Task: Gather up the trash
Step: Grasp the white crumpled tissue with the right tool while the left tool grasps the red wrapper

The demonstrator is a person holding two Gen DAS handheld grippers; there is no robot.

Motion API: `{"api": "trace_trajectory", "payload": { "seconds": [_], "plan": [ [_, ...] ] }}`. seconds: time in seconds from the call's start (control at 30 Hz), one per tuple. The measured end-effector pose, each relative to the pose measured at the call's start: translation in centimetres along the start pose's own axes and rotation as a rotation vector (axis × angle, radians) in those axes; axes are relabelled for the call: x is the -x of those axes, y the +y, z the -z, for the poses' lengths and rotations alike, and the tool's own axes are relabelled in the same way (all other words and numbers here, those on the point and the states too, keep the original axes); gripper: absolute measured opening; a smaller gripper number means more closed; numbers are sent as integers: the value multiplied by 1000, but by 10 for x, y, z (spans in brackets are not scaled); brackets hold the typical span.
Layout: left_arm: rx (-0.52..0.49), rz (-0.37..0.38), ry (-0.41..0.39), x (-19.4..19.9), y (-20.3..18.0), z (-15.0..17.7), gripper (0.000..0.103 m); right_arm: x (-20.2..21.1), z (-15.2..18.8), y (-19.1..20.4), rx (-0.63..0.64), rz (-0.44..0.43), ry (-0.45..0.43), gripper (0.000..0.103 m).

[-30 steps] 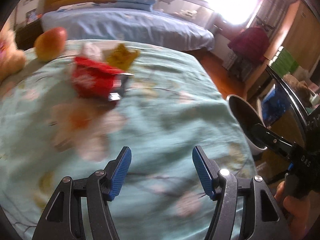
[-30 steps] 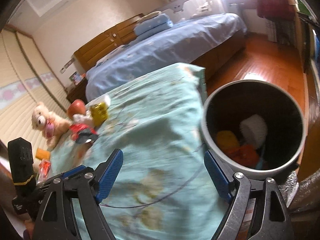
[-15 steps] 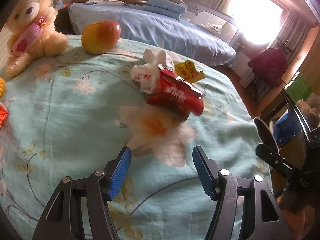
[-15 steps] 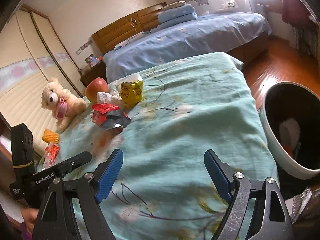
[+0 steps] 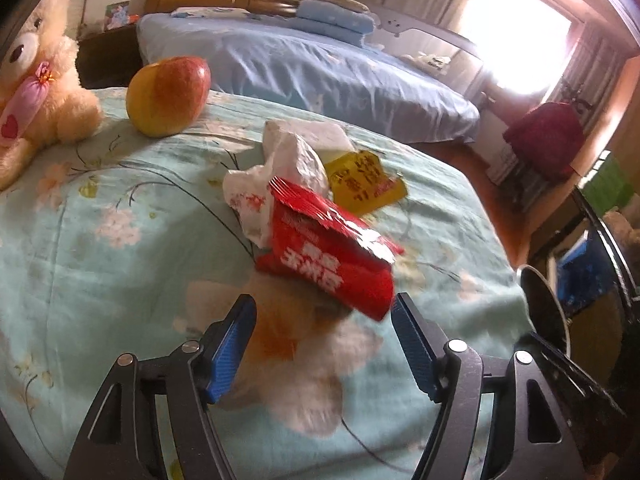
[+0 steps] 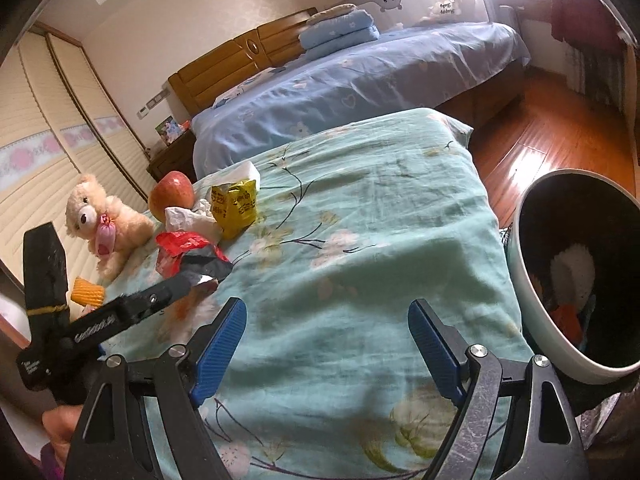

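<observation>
My teddy bear (image 5: 36, 92) is cut off at the left edge; the bin's (image 6: 532, 280) contents lie half in shadow.

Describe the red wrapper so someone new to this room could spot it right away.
On the floral teal bedspread, find the small litter pile near the apple. The red wrapper lies nearest the camera, against a white bag and yellow packet; only it is glossy red with white lettering.

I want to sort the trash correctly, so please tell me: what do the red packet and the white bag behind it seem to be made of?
The red packet looks like glossy plastic film, possibly foil-lined: it shines, holds sharp creases, and shows a silvery inside in the right wrist view. The white bag looks like thin, soft plastic: it is crumpled and slightly translucent, though paper cannot be excluded.
</observation>
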State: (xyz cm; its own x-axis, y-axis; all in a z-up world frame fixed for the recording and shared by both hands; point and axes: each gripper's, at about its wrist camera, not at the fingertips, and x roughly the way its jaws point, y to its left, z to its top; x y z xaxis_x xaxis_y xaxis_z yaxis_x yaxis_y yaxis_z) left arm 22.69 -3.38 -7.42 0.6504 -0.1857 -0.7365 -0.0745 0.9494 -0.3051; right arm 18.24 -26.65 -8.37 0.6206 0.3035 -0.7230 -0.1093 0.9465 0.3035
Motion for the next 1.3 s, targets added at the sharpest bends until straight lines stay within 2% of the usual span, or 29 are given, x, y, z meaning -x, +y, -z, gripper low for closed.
{"api": "trace_trajectory", "payload": {
  "seconds": [0.03, 0.1, 0.13, 0.2, 0.27, 0.43, 0.6, 0.63, 0.67, 0.77, 0.83, 0.9, 0.97, 1.1, 1.3],
  "plan": [
    [4, -3, -2, -3, 0, -2, 66, -1, 0, 0, -3, -1, 2, 85],
    [6, 5, -4, -6, 2, -4, 48, -3, -1, -1, -10, -3, 7, 85],
    [4, 11, 0, -6, 3, -3, 32, -4, -1, -1, -12, -5, 8, 85],
    [-2, 25, 5, -4, 8, -1, 18, -5, -1, 1, -9, -8, 8, 85],
    [-16, 33, -6, 4, 14, 3, 11, -6, -2, 5, 1, -14, 8, 85],
    [-36, 11, -29, 28, 41, 11, 8, -13, -4, 19, 18, -35, 11, 85],
    [10, -11, -34, 38, 72, 10, 8, -29, -4, 41, 45, -58, 28, 85],
    [19, -8, -32, 38, 76, 10, 11, -33, -4, 45, 51, -63, 33, 85],
    [24, -6, -25, 37, 77, 11, 19, -37, -5, 48, 55, -67, 38, 85],
    [13, 3, -34, 38, 74, 14, 34, -49, -7, 60, 76, -73, 53, 84],
    [-1, 14, -40, 35, 69, 13, 34, -57, -9, 68, 90, -74, 60, 84],
    [-6, 21, -33, 28, 68, 10, 33, -65, -12, 74, 101, -76, 71, 84],
    [-8, 22, -17, 21, 70, 8, 6, -70, -13, 79, 107, -83, 79, 84],
    [0, 9, -36, 22, 78, 4, 5, -76, -16, 92, 125, -100, 82, 80],
    [38, -32, -65, 29, 97, -3, 5, -94, -23, 118, 156, -128, 85, 65]
  ]
}}
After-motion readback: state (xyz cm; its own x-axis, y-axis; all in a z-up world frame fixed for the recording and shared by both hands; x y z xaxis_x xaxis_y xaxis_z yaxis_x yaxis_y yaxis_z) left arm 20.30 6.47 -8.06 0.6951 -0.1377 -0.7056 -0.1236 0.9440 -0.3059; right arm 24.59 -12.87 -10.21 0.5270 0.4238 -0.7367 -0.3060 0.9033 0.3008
